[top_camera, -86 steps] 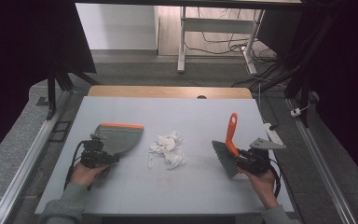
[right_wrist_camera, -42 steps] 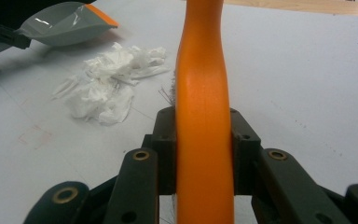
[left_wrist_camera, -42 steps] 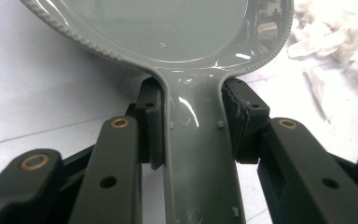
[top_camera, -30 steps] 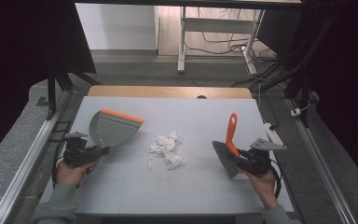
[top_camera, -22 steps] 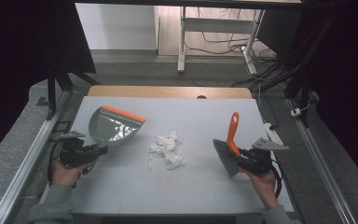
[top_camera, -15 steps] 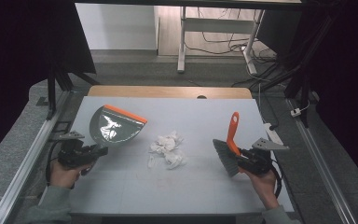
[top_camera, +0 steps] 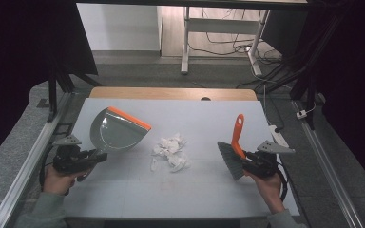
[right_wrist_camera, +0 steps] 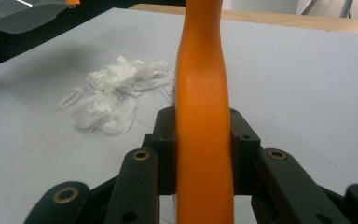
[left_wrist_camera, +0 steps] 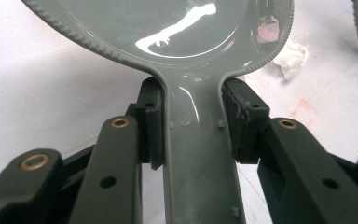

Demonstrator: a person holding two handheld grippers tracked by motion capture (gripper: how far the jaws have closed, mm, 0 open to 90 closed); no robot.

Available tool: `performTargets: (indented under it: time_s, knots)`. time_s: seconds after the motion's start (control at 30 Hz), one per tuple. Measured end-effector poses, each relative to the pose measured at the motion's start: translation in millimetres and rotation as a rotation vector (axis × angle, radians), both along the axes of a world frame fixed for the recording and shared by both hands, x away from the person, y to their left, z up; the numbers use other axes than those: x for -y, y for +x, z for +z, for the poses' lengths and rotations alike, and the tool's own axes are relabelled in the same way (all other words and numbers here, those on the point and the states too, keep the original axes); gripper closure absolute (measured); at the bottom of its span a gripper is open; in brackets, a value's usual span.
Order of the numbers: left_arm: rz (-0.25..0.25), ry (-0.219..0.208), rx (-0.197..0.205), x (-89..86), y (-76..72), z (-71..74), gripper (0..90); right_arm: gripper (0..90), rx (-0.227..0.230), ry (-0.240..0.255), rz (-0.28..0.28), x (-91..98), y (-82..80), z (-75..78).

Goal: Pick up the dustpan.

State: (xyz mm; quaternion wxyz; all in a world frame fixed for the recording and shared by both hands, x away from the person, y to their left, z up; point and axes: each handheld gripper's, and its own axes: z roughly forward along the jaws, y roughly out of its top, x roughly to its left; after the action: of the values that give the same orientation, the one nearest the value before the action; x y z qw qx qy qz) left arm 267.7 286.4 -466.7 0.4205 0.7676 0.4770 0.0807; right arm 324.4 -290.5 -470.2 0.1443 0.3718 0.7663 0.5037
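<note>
The left gripper (top_camera: 92, 157) has its fingers (left_wrist_camera: 151, 126) squeezed tight on the grey handle of the dustpan (top_camera: 116, 130). The dustpan is tipped up at the left of the counter (top_camera: 209, 190). The right gripper (top_camera: 244, 159) pinches the orange handle of the brush (top_camera: 234, 149), bristles down, at the right. A pile of white paper scraps (top_camera: 170, 151) lies between them.

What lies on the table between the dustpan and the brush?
A heap of crumpled white paper scraps lies between the dustpan and the brush, apart from both, in the high view.
</note>
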Motion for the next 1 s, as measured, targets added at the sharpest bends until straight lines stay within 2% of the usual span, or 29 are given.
performTargets:
  time_s: [0.1,0.33,0.5,0.6,0.73,0.83,0.87,1.0]
  knots:
    - [-0.039,0.006,0.006,2.3,-6.9,2.6,61.8,69.2,-0.001,-0.004,0.000,-0.6,0.2,-0.8]
    - [-0.082,0.007,0.005,4.9,-11.1,5.2,61.8,69.2,-0.001,-0.001,0.005,-1.3,-0.1,-1.4]
    - [-0.130,0.034,-0.009,13.4,-13.4,3.9,61.8,69.2,0.000,-0.002,0.006,-1.2,-0.1,-1.6]
    - [-0.164,0.034,-0.018,16.0,-18.8,2.4,61.8,69.2,0.001,-0.001,0.006,-1.0,-0.2,-1.6]
    - [-0.185,0.031,-0.027,15.7,-24.7,0.1,61.7,69.2,0.001,-0.001,0.006,-1.2,-0.2,-1.7]
    - [-0.209,0.044,-0.038,16.1,-30.6,-3.0,61.8,69.2,0.001,-0.002,0.007,-1.3,-0.2,-1.6]
    - [-0.233,0.052,-0.044,16.6,-33.5,-4.8,61.8,69.2,0.001,-0.002,0.006,-1.3,-0.2,-1.5]
    - [-0.261,0.062,-0.054,16.4,-36.1,-6.2,61.8,69.2,0.003,-0.002,0.008,-1.8,-0.2,-1.4]
